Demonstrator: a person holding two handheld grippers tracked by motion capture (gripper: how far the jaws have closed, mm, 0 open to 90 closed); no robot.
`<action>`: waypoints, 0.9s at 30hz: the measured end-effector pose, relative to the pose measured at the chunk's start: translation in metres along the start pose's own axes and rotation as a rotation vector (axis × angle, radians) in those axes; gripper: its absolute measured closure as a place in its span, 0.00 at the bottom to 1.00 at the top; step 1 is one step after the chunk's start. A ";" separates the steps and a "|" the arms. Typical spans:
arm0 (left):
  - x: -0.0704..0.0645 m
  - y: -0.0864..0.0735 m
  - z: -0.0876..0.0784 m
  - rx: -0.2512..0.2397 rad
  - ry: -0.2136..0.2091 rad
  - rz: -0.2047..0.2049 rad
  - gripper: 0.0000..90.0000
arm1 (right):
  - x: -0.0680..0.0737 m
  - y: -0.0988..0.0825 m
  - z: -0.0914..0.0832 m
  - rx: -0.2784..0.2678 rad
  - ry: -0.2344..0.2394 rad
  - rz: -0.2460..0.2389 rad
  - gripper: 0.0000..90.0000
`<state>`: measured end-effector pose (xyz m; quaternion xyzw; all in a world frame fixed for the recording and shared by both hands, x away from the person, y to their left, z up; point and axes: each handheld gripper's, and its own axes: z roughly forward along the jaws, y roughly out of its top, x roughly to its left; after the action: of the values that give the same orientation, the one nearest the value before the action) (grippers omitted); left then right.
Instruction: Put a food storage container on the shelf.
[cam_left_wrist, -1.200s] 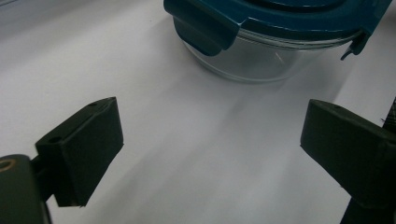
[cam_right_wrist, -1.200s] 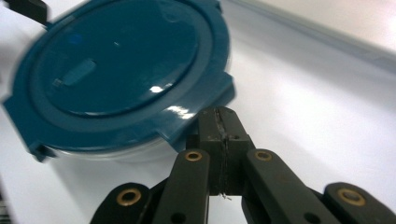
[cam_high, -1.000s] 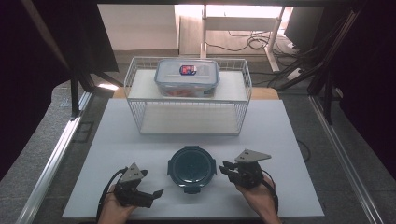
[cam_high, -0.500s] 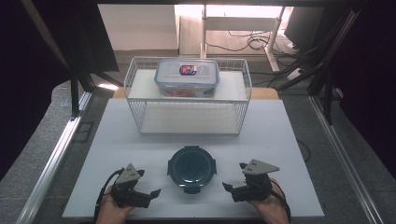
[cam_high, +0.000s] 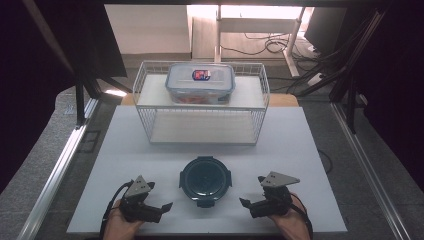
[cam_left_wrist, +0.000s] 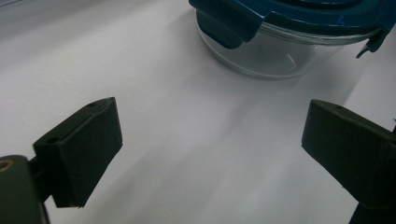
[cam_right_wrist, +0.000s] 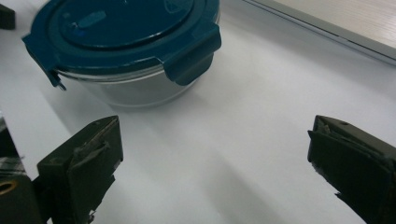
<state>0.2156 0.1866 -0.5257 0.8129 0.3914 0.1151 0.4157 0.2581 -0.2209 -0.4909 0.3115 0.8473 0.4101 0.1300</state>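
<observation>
Round glass container with a dark teal clip-on lid (cam_high: 205, 178) sits on the white desk (cam_high: 300, 145); left hand-held gripper (cam_high: 166, 206) at its 8 o'clock and right hand-held gripper (cam_high: 244, 202) at 4 o'clock, jaws just opening, both gape wide, holding nothing

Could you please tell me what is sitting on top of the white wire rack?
A clear rectangular food box with a blue-edged lid sits on the wire rack. Something reddish shows through its wall; what it is cannot be told.
</observation>
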 end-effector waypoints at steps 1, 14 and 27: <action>0.000 0.000 0.001 -0.006 0.000 0.004 0.04 | -0.002 0.000 0.001 0.001 0.010 0.012 0.03; -0.005 0.018 0.003 -0.022 -0.064 0.004 0.03 | 0.005 0.019 0.010 -0.012 0.067 0.028 0.03; 0.000 0.063 0.022 0.018 -0.141 -0.003 0.08 | 0.003 0.041 0.029 0.068 0.146 0.116 0.02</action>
<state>0.2609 0.1516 -0.4908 0.8220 0.3634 0.0536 0.4351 0.2871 -0.1820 -0.4777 0.3336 0.8484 0.4097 0.0331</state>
